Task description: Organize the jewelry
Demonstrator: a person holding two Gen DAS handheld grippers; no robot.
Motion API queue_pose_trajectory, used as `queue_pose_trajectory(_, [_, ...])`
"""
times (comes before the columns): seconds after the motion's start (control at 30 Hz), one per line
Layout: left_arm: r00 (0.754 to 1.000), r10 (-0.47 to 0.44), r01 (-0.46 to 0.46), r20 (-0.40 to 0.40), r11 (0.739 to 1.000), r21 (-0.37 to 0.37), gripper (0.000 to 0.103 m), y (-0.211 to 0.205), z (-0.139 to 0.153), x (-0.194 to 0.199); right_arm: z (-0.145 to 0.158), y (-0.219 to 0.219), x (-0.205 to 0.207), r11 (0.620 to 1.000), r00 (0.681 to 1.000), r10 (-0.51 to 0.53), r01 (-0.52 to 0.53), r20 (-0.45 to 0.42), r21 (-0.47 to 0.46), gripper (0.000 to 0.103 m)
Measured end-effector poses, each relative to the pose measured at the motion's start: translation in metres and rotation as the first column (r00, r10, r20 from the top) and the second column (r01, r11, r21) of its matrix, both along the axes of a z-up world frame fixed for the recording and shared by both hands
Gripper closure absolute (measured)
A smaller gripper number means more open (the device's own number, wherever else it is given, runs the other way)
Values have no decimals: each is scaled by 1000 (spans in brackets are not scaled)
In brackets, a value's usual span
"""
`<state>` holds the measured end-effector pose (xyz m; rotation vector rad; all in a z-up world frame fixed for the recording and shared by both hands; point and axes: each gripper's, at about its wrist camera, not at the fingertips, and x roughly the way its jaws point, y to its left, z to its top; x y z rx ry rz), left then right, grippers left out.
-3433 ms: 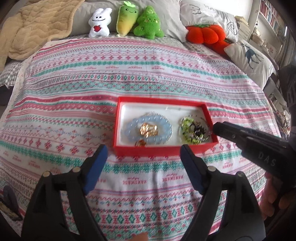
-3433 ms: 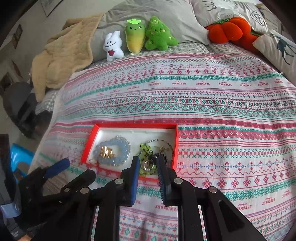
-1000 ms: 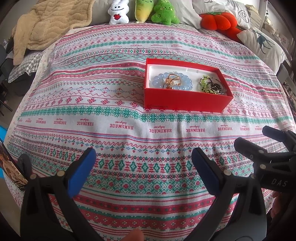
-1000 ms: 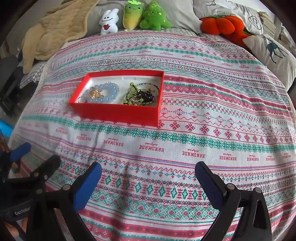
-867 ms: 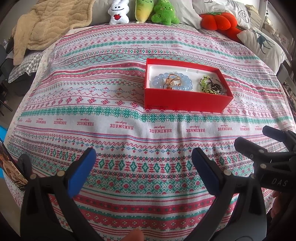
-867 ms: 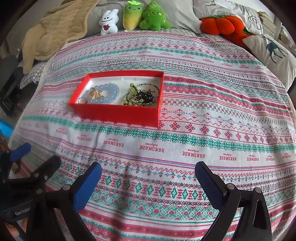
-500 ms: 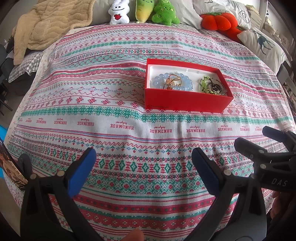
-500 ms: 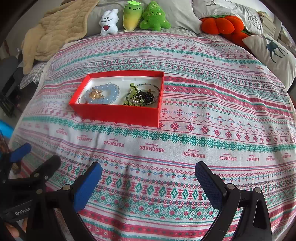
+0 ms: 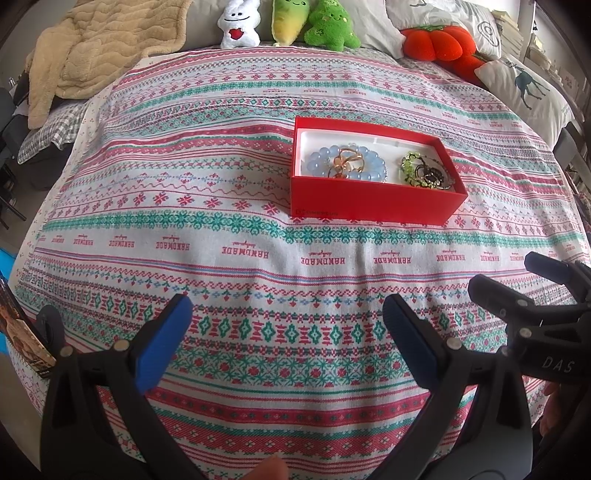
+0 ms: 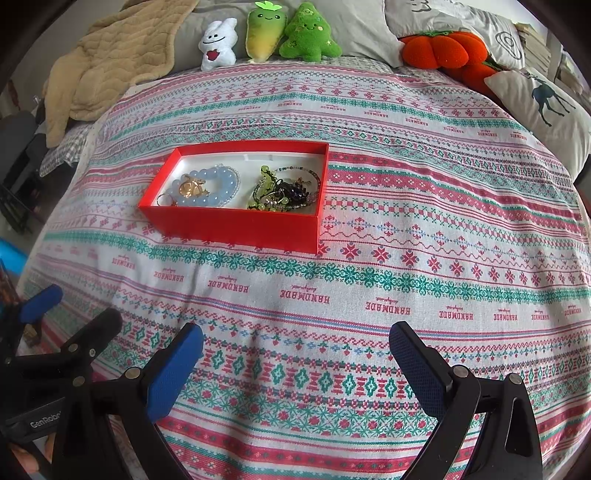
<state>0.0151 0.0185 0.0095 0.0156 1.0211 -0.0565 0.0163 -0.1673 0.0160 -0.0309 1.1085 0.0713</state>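
A red box (image 9: 373, 206) with a white lining sits on the patterned bedspread; it also shows in the right wrist view (image 10: 236, 225). Inside lie a pale blue bead bracelet (image 9: 325, 162) with gold pieces (image 9: 347, 162) on it, and a tangle of green and dark jewelry (image 9: 424, 171). In the right wrist view the bracelet (image 10: 218, 184) is on the left and the tangle (image 10: 280, 192) on the right. My left gripper (image 9: 288, 325) is open and empty, well in front of the box. My right gripper (image 10: 295, 354) is open and empty too, also short of the box.
Plush toys (image 10: 258, 33) and an orange plush (image 10: 443, 48) line the head of the bed. A beige blanket (image 9: 92, 48) lies at the back left. A deer pillow (image 10: 546, 107) lies at the right. The bed's near edge is just below both grippers.
Since 3.4 s ago both grippers have pulled back from the box and the right one has opened. Over the last second nothing has visibly moved.
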Motion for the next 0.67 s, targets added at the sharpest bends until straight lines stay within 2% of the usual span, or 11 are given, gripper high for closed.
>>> queue_pose_trajectory(0.43, [1000, 7, -7, -2, 1000, -3, 1, 2, 0, -1, 0, 2, 0, 1000, 1000, -1, 1, 5, -2, 1])
queue_pose_trajectory(0.67, [1000, -4, 3, -10, 999, -32, 1, 4, -6, -4, -1, 4, -3, 1000, 1000, -8, 9, 20, -7, 1])
